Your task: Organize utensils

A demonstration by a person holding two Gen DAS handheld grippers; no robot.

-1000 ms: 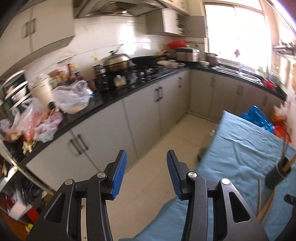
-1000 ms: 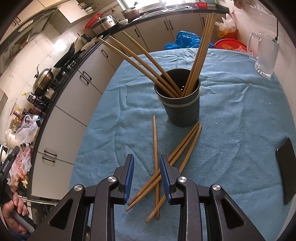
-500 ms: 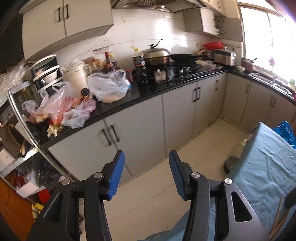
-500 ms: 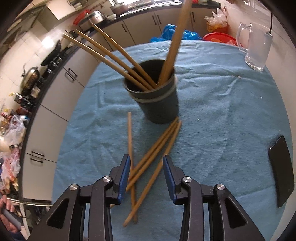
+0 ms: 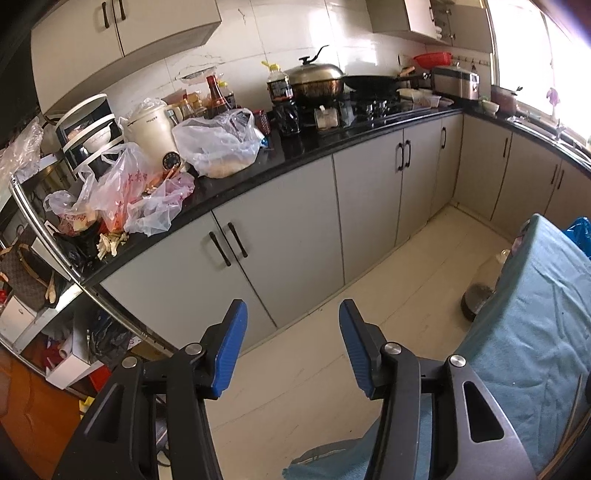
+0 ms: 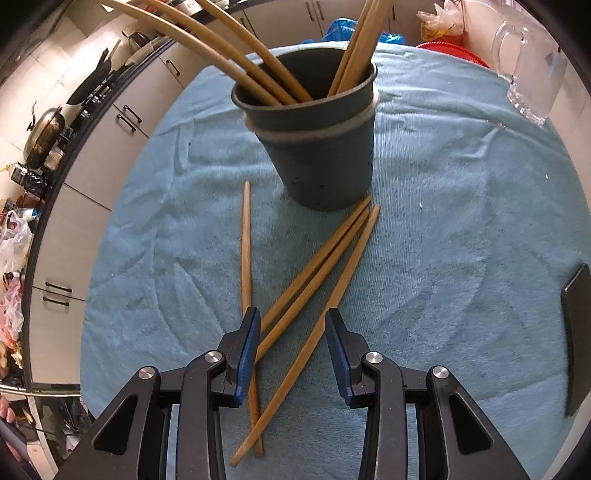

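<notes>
A dark grey cup [image 6: 321, 144] stands on the blue tablecloth [image 6: 461, 236] and holds several wooden chopsticks [image 6: 258, 66]. Several loose chopsticks [image 6: 317, 266] lie on the cloth in front of the cup. My right gripper [image 6: 291, 350] is open and low over their near ends, with the loose chopsticks running between its fingers. My left gripper [image 5: 291, 350] is open and empty. It is off the table's edge, over the floor, pointing at the kitchen cabinets [image 5: 280, 236].
A glass mug [image 6: 532, 74] stands at the far right of the table. A black flat object [image 6: 576, 314] lies at the right edge. A red bowl [image 6: 454, 51] and a blue bag [image 6: 343, 29] sit behind the cup. The cluttered counter [image 5: 221, 147] runs along the wall.
My right gripper has moved forward and down toward the loose chopsticks and opened wider. My left gripper has swung left, away from the table, toward the cabinets.
</notes>
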